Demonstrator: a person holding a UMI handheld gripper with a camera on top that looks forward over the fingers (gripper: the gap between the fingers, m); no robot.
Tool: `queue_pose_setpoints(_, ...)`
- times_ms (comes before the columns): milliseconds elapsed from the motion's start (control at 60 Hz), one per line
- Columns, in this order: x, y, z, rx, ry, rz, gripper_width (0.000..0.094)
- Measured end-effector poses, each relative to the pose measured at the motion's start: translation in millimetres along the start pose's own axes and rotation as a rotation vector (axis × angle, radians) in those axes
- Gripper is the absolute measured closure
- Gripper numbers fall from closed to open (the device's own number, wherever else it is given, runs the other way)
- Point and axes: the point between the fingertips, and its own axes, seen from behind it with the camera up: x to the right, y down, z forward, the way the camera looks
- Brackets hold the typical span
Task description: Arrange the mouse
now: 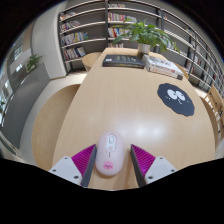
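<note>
A white mouse [109,153] with a pink mark on its near end lies on the light wooden table [110,105], pointing away from me. It stands between my gripper's [113,153] two fingers. The left magenta pad [84,160] is close against the mouse's side. A gap shows between the mouse and the right pad [142,160]. The fingers are open. A round black mouse mat [176,98] with white cartoon eyes lies well beyond the fingers, to the right.
At the table's far end lie a dark flat item [122,60] and a white stack [162,66], with a potted plant [150,36] behind them. Bookshelves [88,28] line the back wall. A chair [213,102] stands at the right.
</note>
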Motion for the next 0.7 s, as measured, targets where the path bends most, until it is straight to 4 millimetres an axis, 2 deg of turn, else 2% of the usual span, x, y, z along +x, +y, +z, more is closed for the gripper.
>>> queue_pose_setpoints(83,7.3,-4.7,4.6,0.004,0.018,0.023,0.0425)
queue_pose_setpoints(183,9.1,-0.4,2.1,-0.021,0.013,0.042,0.0471)
queue_pose_setpoints(317,13.5,0.7,2.8,-0.032,0.023,0.069,0.0593)
queue_pose_setpoints(433,10.8,4.6,-2.5,-0.066,0.019,0.009,0.0596)
queue_pose_setpoints(500,2.4,-1.4,-12.4,-0.066,-0.021,-0.046,0.0596)
queue_pose_setpoints(533,2.7,-13.6,-20.9,-0.050,-0.027,-0.073,0.0595)
queue_pose_setpoints(583,6.1,-43.7,-35.3,-0.004,-0.026,-0.111,0.0595)
queue_pose_setpoints(633,12.0,-86.1,-50.9,0.062,-0.026,-0.126,0.0596)
queue_pose_setpoints(700,26.5,-158.6,-72.4,0.182,-0.019,-0.129,0.0596)
